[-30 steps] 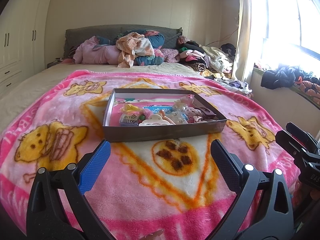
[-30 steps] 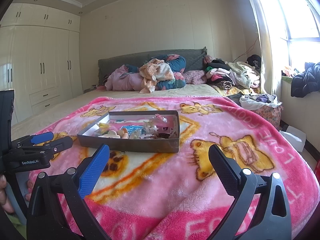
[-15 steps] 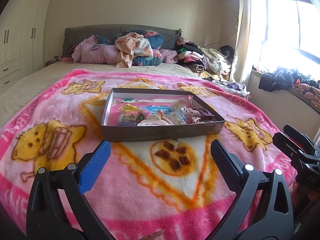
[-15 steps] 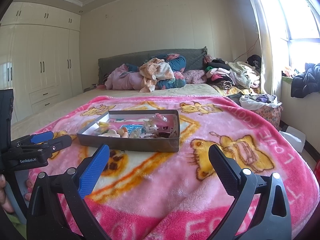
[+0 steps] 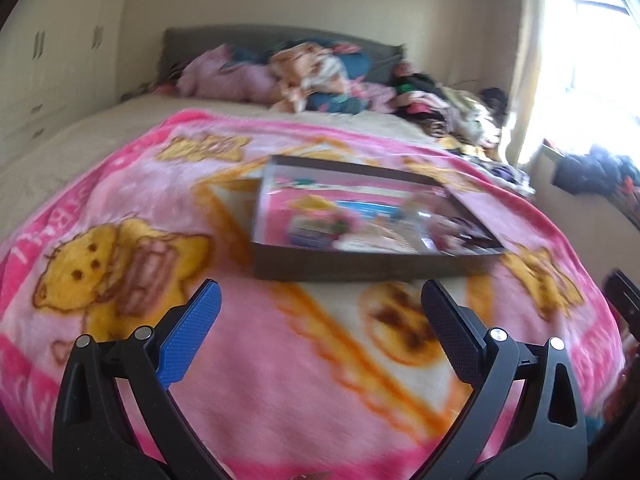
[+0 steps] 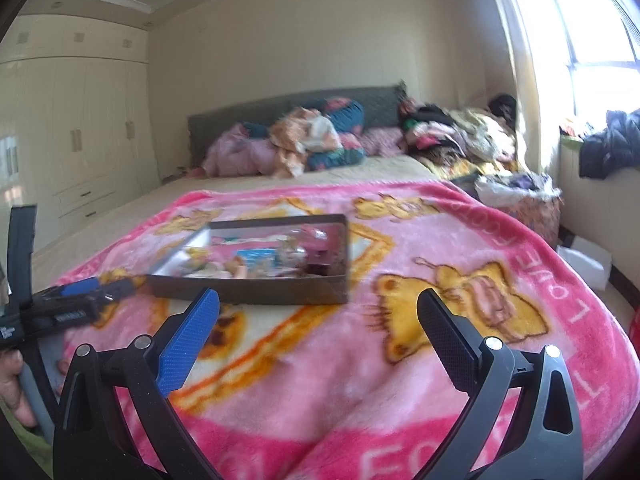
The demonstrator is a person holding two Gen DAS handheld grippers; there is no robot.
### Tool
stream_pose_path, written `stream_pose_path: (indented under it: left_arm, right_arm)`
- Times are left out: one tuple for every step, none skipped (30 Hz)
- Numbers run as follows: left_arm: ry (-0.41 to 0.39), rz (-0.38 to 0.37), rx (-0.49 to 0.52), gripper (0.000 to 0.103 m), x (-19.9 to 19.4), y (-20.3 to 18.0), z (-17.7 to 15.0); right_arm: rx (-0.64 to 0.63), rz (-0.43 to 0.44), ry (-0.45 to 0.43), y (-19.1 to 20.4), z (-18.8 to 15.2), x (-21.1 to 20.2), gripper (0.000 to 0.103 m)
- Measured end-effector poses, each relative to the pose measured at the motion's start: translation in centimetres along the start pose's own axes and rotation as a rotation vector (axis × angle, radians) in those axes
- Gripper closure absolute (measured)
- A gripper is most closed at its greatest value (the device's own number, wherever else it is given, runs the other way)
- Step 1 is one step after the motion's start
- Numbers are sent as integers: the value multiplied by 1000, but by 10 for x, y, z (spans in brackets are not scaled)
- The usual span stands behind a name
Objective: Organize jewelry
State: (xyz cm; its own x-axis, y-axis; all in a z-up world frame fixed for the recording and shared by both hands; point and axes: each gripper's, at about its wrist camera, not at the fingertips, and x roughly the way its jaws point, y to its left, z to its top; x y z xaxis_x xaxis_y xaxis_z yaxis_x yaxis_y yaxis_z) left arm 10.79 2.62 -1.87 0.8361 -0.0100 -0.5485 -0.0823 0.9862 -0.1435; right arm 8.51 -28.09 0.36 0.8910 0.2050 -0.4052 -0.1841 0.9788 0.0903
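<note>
A: Both views blurred. Left tool [image 5: 320, 300] has its jaws spread wide, nothing between them. Right tool [image 6: 318, 308] likewise gaping and empty. Both hang over the pink blanket [image 5: 280, 380], short of the box.

B: Where's the jewelry?

A: In the shallow dark tray [image 5: 360, 268] sitting on the blanket mid-bed. Small pieces [image 6: 296, 256] heaped loosely toward one end; too smeared to name any single item. The tray is just ahead of the left tool, and ahead and a little left of the right one.

B: Risks from here?

A: Three, as I judge it. First, the bed is soft: pressing down on the tray wall or near it could tip the tray and spill the pieces into the plush, where small things would be hard to find. Second, the pieces lie tangled together, so closing on one may drag a neighbour out with it. Third, the two tools are near each other, the left one showing at the left edge of the right view [image 6: 76, 300]; reaching into the same tray at once invites a knock.

B: Anything else?

A: Wide pads, tiny targets. A pinch could slip.
</note>
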Motion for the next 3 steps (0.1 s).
stream_pose_path:
  left_arm:
    - [15, 55, -18, 11, 11, 16, 10]
    - [13, 89, -32, 11, 18, 31, 19]
    - [14, 119, -37, 11, 24, 43, 26]
  right_arm:
    - [-3, -29, 14, -8, 5, 8, 6]
    - [-11, -65, 49, -24, 11, 22, 6]
    - [-20, -92, 103, -35, 15, 38, 6]
